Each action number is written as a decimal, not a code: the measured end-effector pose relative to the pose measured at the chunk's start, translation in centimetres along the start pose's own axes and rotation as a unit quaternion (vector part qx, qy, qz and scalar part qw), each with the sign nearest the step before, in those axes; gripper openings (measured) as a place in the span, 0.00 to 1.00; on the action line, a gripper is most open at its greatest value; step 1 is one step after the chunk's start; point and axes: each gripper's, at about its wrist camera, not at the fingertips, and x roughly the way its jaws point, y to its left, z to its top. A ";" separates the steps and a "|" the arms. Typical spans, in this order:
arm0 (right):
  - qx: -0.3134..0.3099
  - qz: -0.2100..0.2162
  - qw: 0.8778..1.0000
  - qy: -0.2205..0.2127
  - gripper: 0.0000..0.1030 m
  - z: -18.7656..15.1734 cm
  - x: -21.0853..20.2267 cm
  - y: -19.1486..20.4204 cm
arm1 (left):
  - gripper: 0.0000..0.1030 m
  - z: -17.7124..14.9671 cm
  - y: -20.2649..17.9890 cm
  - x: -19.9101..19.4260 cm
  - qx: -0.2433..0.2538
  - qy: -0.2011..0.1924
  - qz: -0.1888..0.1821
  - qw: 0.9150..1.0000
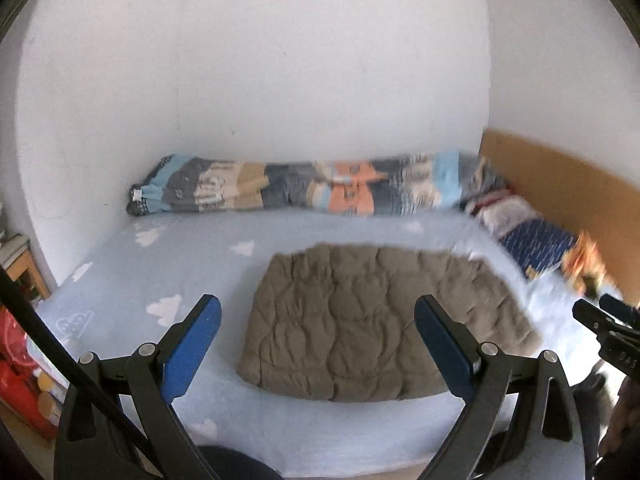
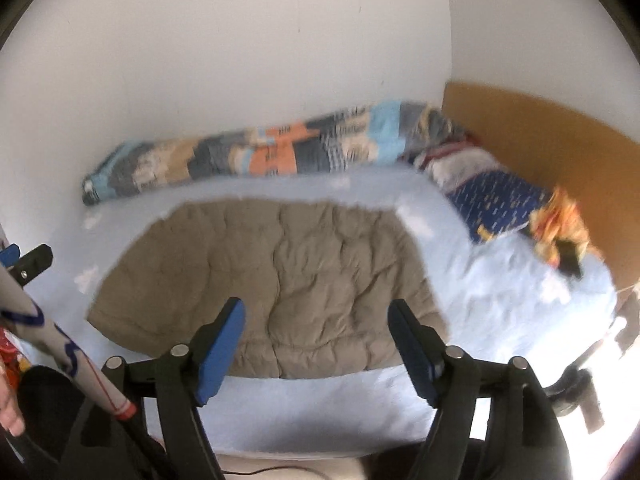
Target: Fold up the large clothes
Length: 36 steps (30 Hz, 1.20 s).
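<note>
Quilted brown garment [image 1: 360, 320] lay folded into a compact rectangle at frame centre on the bed [image 1: 120, 280]. Left gripper [image 1: 318, 344] and right gripper [image 2: 316, 344] stood wide, empty; folding appeared complete.

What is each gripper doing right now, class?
Left gripper: open, holding nothing.
Right gripper: open, holding nothing; folded brown quilted garment lies on the bed.

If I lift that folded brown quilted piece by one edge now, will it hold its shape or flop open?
The brown quilted piece looks puffy and creased, so it will probably sag and its layers may slide apart. The padding suggests it is bulky yet fairly light. Lying flat on the soft blue sheet, it would likely bunch rather than slide if pushed.
</note>
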 end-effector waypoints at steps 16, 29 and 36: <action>-0.015 0.058 0.996 -0.067 1.00 -0.1 -12.9 5.4 | 1.00 -0.6 -2.6 -8.2 0.019 -0.006 0.001 1.000; -0.029 0.046 0.998 -0.008 1.00 -0.7 -9.0 5.9 | 1.00 -2.8 -5.1 -3.5 0.113 0.050 0.100 0.987; -0.031 0.061 0.998 -0.008 1.00 -1.0 -6.7 6.6 | 1.00 -3.8 -4.3 -0.6 0.096 0.097 0.064 0.989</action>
